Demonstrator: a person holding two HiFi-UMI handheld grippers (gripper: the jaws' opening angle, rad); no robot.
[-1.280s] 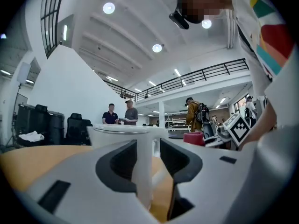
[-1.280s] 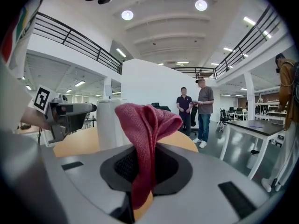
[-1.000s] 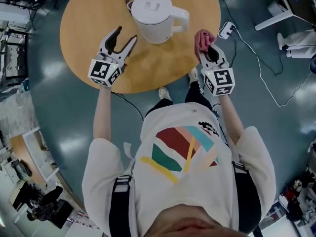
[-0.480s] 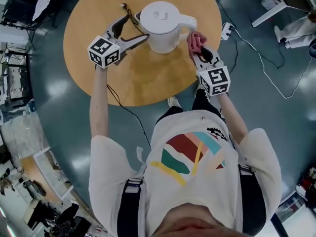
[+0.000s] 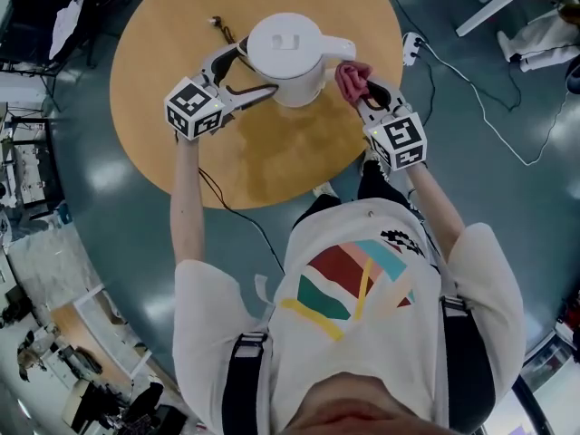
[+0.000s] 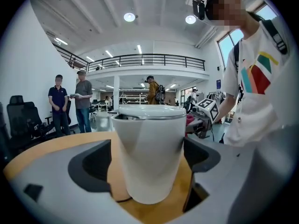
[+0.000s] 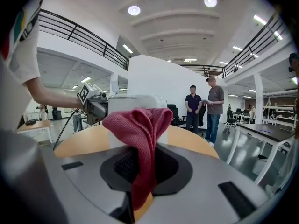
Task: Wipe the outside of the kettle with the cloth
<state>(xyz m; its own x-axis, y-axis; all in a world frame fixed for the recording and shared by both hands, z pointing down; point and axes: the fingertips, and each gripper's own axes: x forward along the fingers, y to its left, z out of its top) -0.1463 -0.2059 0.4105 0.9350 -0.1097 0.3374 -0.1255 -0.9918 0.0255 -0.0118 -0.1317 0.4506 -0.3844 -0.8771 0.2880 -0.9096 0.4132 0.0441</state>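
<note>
Kettle between spread jaws, cloth pinched beside it
Head view: the kettle (image 5: pixel 285 48) stood on the table (image 5: pixel 272 161); the left gripper (image 5: pixel 257 67), jaws just opened wide, straddled it. Left gripper view: table showed between left jaw and kettle; the handle was out of sight. Right gripper view: the right gripper (image 7: pixel 140 169) pinched the cloth (image 7: pixel 138 122), which hid most of the kettle

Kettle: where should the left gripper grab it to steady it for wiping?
Kettle body, mid-wall, from the side opposite the handle: smooth upright wall, nothing sticking out there. Left gripper, jaws just opened, straddles it; cloth in the right gripper sits by the handle.
</note>
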